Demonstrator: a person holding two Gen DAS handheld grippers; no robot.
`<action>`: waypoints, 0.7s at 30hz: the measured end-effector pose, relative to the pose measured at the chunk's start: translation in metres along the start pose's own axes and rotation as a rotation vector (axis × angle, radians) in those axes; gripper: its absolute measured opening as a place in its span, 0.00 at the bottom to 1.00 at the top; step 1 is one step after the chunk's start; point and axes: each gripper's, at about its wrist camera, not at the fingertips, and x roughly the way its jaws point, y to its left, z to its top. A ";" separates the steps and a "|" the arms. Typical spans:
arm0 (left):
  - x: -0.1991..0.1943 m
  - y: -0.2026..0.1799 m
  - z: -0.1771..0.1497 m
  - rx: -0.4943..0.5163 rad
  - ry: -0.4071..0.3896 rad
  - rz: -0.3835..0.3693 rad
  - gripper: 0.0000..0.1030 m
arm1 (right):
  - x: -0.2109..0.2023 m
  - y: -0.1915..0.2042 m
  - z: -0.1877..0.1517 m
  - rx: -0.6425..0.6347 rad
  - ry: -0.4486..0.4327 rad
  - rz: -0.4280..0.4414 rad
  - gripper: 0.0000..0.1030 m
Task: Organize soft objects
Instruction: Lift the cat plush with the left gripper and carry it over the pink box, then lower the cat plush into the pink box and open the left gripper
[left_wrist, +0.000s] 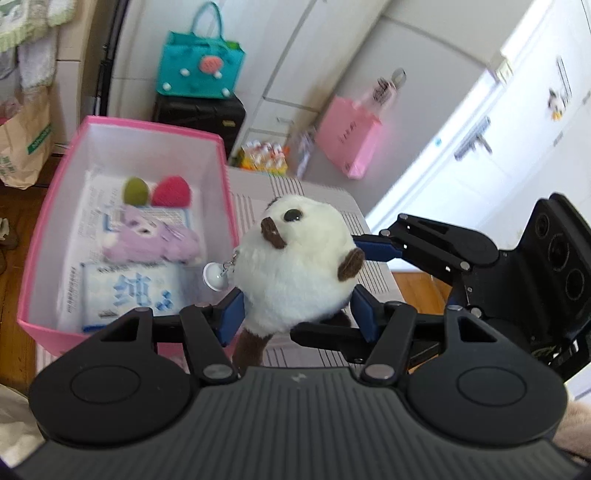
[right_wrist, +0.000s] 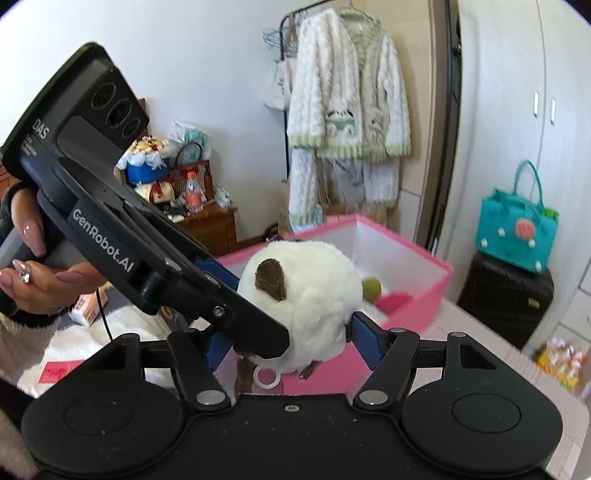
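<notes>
From the left wrist camera, a round white plush toy (left_wrist: 295, 258) with brown ears and a dark eye sits pinched between the blue pads of the left gripper (left_wrist: 297, 314), its brown tail hanging below the jaws and a small white ring (left_wrist: 213, 276) dangling from a clip on its side. The right gripper (left_wrist: 364, 248) reaches in from the right, one blue finger (left_wrist: 376, 248) touching the toy's far side beside a brown ear. The toy hangs above a pale patterned surface (left_wrist: 373, 225), just beside the near wall of a pink box (left_wrist: 44, 206). Inside the box lie a green pad (left_wrist: 135, 190), a red pad (left_wrist: 171, 191), a lilac plush (left_wrist: 151, 240) and packs of tissues (left_wrist: 125, 291). Behind stand a teal bag (left_wrist: 199, 62) on a black suitcase (left_wrist: 201, 110) and a pink bag (left_wrist: 349, 136) against a pale door.

From the right wrist camera, the same toy (right_wrist: 317, 295) fills the space between the right gripper's (right_wrist: 291, 341) blue pads, which close against its sides. The left gripper's body crosses from upper left, held by a hand (right_wrist: 40, 266) with long pink nails. The pink box (right_wrist: 417, 291) stands just behind the toy, the green and red pads visible inside. A white knitted cardigan (right_wrist: 347, 96) hangs on a rack at the back wall.
</notes>
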 end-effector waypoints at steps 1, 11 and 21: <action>-0.002 0.005 0.003 -0.009 -0.015 0.005 0.58 | 0.004 0.000 0.006 -0.008 -0.012 0.005 0.70; 0.005 0.055 0.046 0.024 -0.122 0.162 0.58 | 0.062 -0.019 0.051 -0.057 -0.068 0.040 0.67; 0.042 0.122 0.081 -0.075 -0.093 0.206 0.57 | 0.157 -0.053 0.073 -0.053 0.011 0.117 0.66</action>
